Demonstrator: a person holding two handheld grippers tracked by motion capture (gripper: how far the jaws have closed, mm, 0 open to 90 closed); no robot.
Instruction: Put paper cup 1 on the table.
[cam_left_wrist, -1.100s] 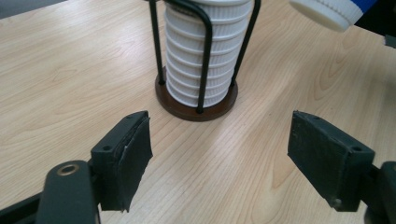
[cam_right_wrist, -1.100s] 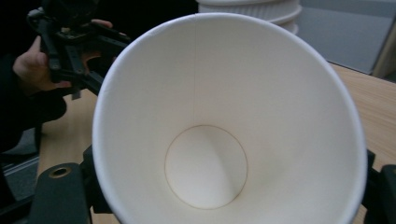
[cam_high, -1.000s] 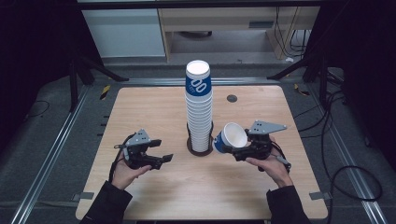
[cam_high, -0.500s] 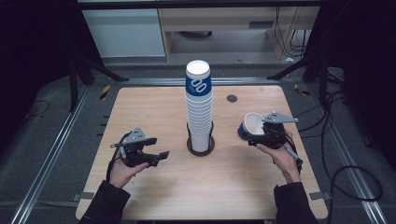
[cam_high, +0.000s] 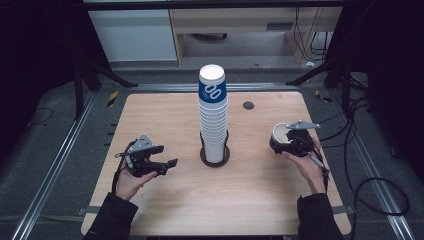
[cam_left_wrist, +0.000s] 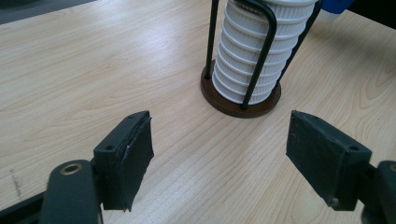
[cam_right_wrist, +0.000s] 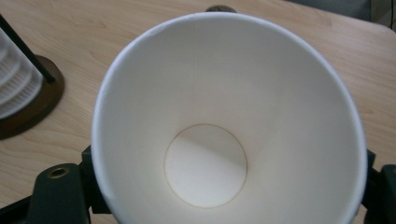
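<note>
White paper cup (cam_high: 281, 136) sits gripped in the right gripper (cam_high: 292, 142), jaws closed narrowly on its wall, mouth facing up and toward the gripper's camera; its inside is empty. A second ago this cup was held just right of the stack (cam_high: 213, 117) at the table's (cam_high: 250, 200) centre. It has since been carried well to the right and a little lower, now near the right edge and low over the wood. Whether its base touches the table cannot be told. Judgement: one cup has been taken off the stack and is being brought to a set-down spot; release has not occurred.

Stack remains upright in its black wire holder (cam_left_wrist: 243, 95), blue-printed cup on top, unchanged in position.

Left gripper (cam_high: 161, 164) rests low at the left of the table, jaws wide apart and holding nothing, pointed at the holder. Its position matches the earlier frames.
</note>
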